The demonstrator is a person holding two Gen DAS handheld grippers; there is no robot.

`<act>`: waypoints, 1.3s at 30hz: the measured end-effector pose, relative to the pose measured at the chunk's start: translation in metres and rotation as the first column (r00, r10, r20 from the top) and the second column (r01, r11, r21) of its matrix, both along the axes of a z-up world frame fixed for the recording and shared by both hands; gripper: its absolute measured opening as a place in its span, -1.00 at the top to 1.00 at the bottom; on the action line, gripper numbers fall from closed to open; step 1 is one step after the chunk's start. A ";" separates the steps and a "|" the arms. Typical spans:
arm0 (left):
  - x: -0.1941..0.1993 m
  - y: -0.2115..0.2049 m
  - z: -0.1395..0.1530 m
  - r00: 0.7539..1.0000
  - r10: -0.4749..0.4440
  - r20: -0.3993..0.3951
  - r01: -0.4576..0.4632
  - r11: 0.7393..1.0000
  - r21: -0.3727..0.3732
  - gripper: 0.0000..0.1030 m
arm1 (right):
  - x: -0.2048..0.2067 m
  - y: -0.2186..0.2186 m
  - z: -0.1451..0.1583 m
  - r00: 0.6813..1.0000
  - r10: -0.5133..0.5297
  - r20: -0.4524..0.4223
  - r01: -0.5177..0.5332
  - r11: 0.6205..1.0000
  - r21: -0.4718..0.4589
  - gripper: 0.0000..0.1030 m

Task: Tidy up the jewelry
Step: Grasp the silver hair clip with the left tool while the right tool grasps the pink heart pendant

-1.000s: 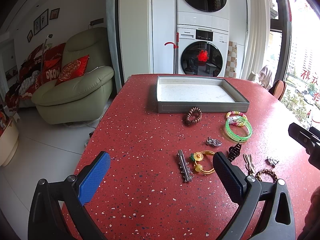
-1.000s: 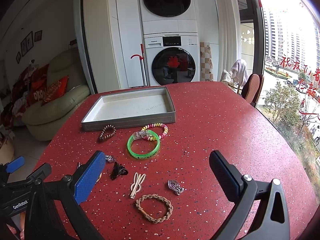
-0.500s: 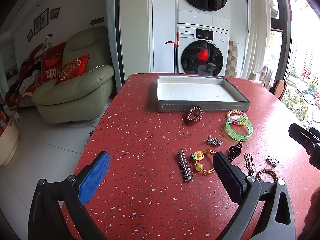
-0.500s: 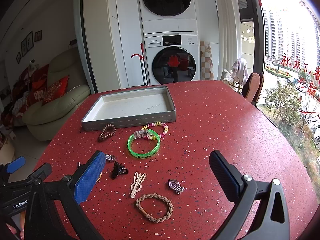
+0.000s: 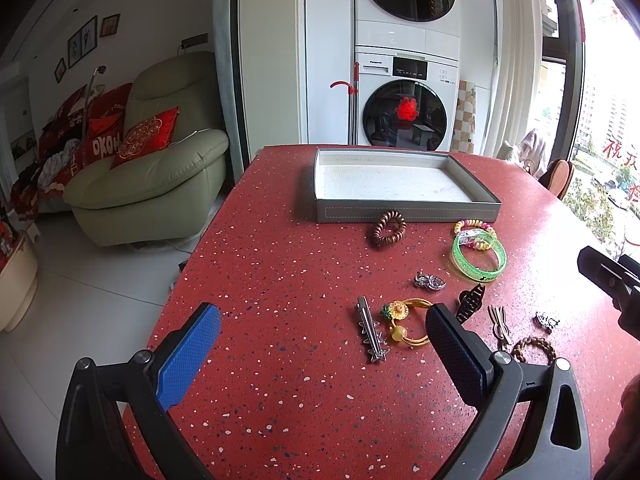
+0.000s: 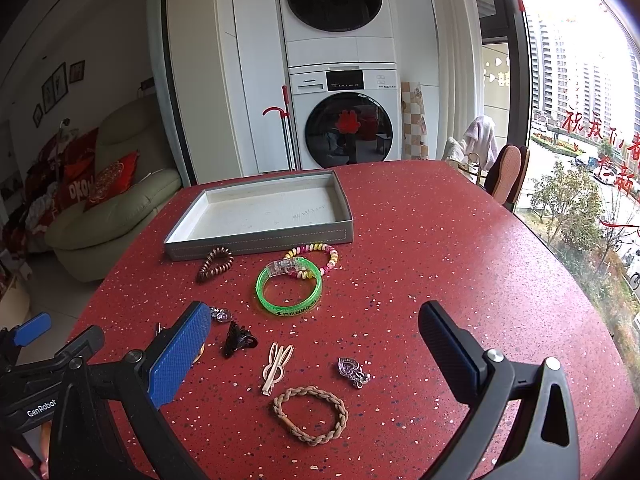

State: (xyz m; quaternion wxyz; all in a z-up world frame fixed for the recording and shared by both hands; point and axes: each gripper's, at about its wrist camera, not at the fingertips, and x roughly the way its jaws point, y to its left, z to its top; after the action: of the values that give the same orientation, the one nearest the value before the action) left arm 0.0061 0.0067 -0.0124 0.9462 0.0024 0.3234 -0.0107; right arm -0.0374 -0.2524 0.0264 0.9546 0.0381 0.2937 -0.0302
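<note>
- The red speckled table (image 5: pixel 280 264) fills most of the room in front of me, with all the jewelry scattered on its near half.
- A shallow grey tray (image 6: pixel 256 243) with a pale lining sits toward the far side of the table, nothing in it; its stitched front wall faces the pieces.
- The left gripper (image 5: pixel 320 344) hangs low over the table edge, jaws spread wide with nothing between them — one blue pad, one black.
- The right gripper (image 6: pixel 314 350) is spread just as wide, also holding nothing, and looks down over the nearest pieces.
- A translucent green bangle (image 6: pixel 289 288) lies flat near the tray, its clear clasp overlapping a pink-and-yellow coiled bracelet (image 6: pixel 320 258) just behind it.
- A brown coiled hair tie (image 5: pixel 389 228) rests just beside the tray's front wall.
- A tan braided bracelet (image 6: pixel 311 415) lies nearest the right gripper, a closed loop.
- A gold wire bangle with a yellow flower (image 5: pixel 404 320) sits beside a silver spiky hair clip (image 5: pixel 370 334) — the left gripper's black finger partly covers the bangle.
- A black claw clip (image 6: pixel 236 338) and a cream rabbit-ear clip (image 6: pixel 276 366) lie between the green bangle and the braid.
- Smallest are two silver charms: a heart pendant (image 6: pixel 353 371) beside the braid, and another charm (image 5: pixel 430 281) near the flower bangle.
</note>
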 end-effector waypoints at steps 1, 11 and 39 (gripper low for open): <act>0.000 0.000 0.000 1.000 0.000 0.000 0.000 1.000 0.000 -1.00 | 0.000 0.000 0.000 1.000 0.000 0.000 0.000 1.000 0.000 -1.00; 0.001 -0.001 -0.004 1.000 0.002 -0.006 -0.002 1.000 0.002 -1.00 | 0.001 0.000 -0.001 1.000 -0.001 -0.002 0.001 1.000 0.001 -1.00; 0.051 -0.010 -0.062 0.962 -0.090 -0.258 0.091 0.996 -0.006 -1.00 | 0.008 -0.056 -0.061 0.951 -0.097 -0.294 0.080 0.994 -0.070 -1.00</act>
State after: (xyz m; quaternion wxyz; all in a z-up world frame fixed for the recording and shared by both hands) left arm 0.0576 -0.0037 -0.0741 0.8945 0.0186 0.4436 -0.0532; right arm -0.0291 -0.3083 -0.0348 0.8980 0.0188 0.4309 -0.0870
